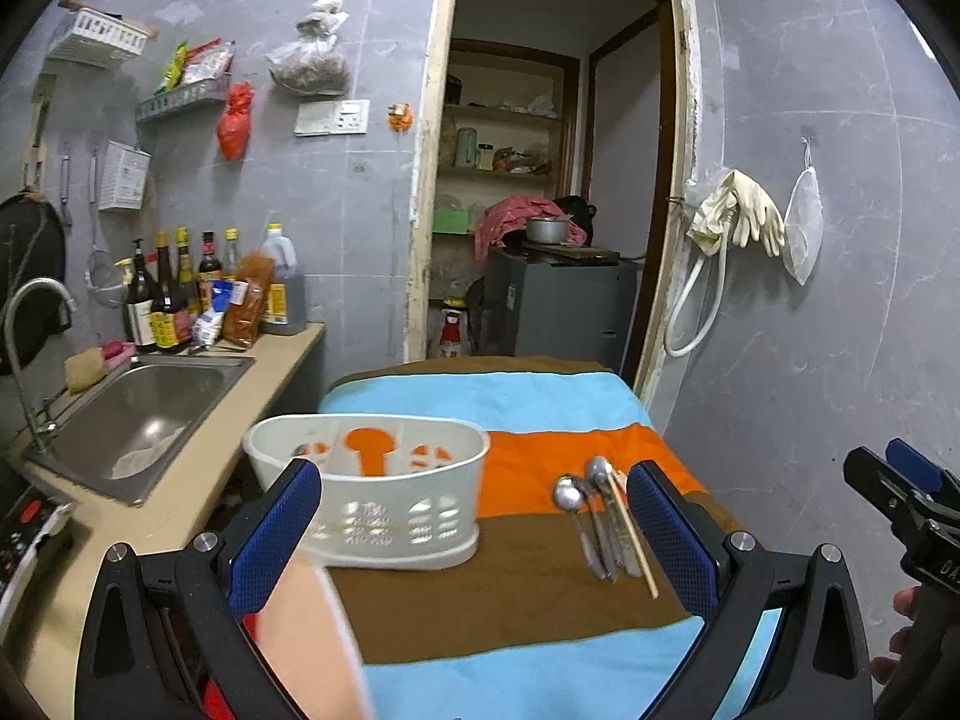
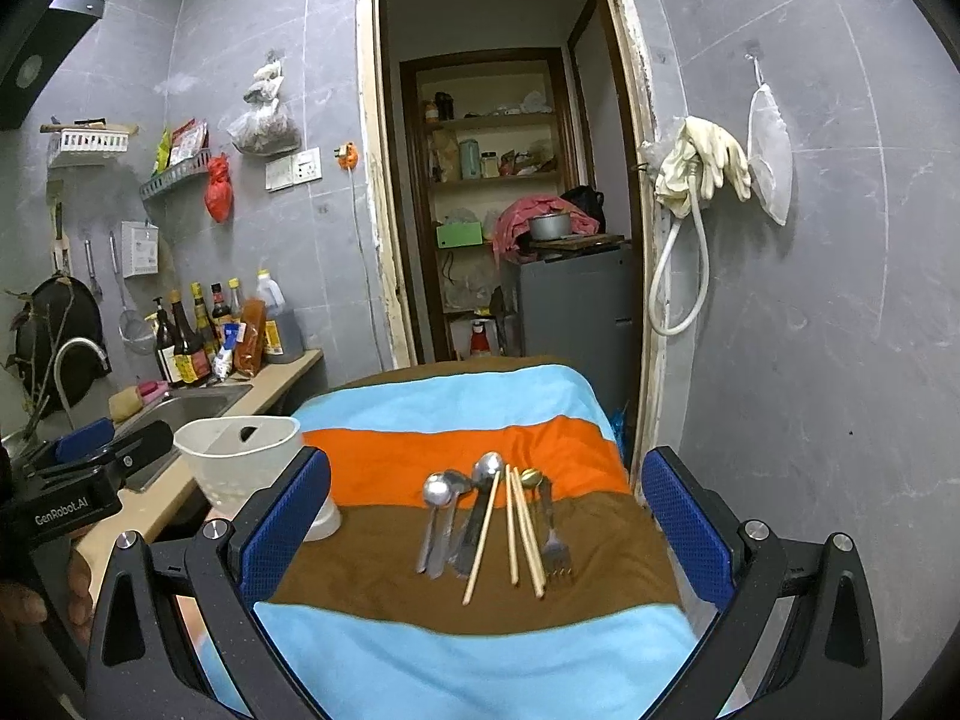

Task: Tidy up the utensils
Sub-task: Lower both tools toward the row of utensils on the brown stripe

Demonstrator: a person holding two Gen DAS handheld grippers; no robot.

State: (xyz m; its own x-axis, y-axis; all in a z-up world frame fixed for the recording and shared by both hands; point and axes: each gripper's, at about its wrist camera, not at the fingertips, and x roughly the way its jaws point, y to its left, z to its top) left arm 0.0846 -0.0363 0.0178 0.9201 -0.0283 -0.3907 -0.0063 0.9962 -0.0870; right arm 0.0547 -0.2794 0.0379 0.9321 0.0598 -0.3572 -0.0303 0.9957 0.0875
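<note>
A white perforated utensil holder (image 1: 372,492) (image 2: 240,456) stands on the striped cloth at the table's left side, and looks empty inside. To its right lie the utensils in a row: metal spoons (image 2: 441,510) (image 1: 579,510), wooden chopsticks (image 2: 519,531) (image 1: 633,537) and a fork (image 2: 555,540). My left gripper (image 1: 474,528) is open, its left finger in front of the holder and its right finger beside the spoons. My right gripper (image 2: 486,528) is open too, held short of the utensils with nothing between its fingers.
The table is covered by a blue, orange and brown cloth (image 2: 480,654). Left of it runs a counter with a steel sink (image 1: 138,420), a tap and sauce bottles (image 1: 180,294). A doorway (image 2: 510,210) opens behind the table; a grey wall stands on the right.
</note>
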